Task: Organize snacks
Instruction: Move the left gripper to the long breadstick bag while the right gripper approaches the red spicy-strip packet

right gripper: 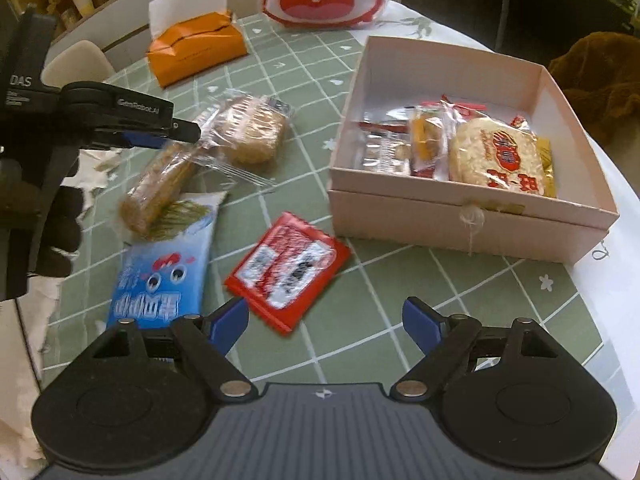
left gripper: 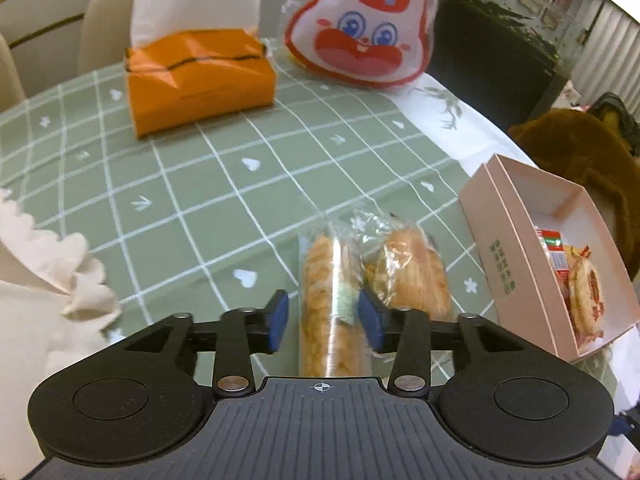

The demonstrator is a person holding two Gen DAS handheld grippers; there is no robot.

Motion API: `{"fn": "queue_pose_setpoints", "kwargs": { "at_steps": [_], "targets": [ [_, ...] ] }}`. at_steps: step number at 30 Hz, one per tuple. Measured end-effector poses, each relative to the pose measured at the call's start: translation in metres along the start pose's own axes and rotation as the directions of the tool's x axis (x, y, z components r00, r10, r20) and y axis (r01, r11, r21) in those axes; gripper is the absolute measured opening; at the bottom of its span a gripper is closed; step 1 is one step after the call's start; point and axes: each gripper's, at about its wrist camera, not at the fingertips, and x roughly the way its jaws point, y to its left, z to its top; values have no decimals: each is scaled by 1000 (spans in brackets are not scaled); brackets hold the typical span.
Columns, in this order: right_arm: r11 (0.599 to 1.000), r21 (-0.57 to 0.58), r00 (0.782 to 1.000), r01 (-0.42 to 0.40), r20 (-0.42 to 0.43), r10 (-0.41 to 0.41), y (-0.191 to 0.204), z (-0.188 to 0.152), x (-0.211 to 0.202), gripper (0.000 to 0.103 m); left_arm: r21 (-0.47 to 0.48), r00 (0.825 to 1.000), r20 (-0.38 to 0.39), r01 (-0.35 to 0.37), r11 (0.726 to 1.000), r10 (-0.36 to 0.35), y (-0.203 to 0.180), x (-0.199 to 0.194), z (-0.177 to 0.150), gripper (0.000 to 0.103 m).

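On the green checked tablecloth lies a long wrapped pastry bar [left gripper: 324, 264]. My left gripper [left gripper: 324, 320] stands open around its near half; the right pad brushes the wrapper and the left pad is clear of it. A squarer wrapped pastry [left gripper: 412, 276] lies against the bar. In the right wrist view the left gripper [right gripper: 176, 136] hovers over the bar [right gripper: 160, 188], beside the pastry [right gripper: 252, 130]. My right gripper [right gripper: 326, 322] is open and empty, just short of a red packet [right gripper: 288, 270]; a blue packet [right gripper: 160, 276] lies to its left. The pink box [right gripper: 440, 216] holds several wrapped snacks.
An orange tissue box [left gripper: 200, 80] and a bunny-face bag [left gripper: 360, 36] stand at the table's far side, with chairs behind. A brown plush thing [right gripper: 600, 76] sits past the right edge. White frilled cloth [left gripper: 60, 272] lies at the left. A gloved hand [right gripper: 52, 220] holds the left gripper.
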Motion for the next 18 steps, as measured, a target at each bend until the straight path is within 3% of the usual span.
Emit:
{"fn": "queue_pose_setpoints", "kwargs": {
  "at_steps": [4, 6, 9, 15, 18],
  "targets": [
    [999, 44, 1000, 12, -4, -12, -3, 5, 14, 85, 17, 997, -80, 7, 1000, -6, 1, 13, -6, 42],
    [997, 74, 1000, -20, -9, 21, -1, 12, 21, 85, 49, 997, -77, 1, 999, 2, -3, 10, -11, 40],
    [995, 94, 1000, -8, -12, 9, 10, 24, 36, 85, 9, 997, -69, 35, 999, -35, 1, -5, -18, 35],
    [992, -62, 994, 106, 28, -104, 44, 28, 52, 85, -50, 996, -26, 90, 995, -91, 2, -47, -47, 34],
    [993, -84, 996, 87, 37, -84, 42, 19, 45, 76, -52, 991, -13, 130, 990, -131, -1, -60, -60, 33]
  ]
}}
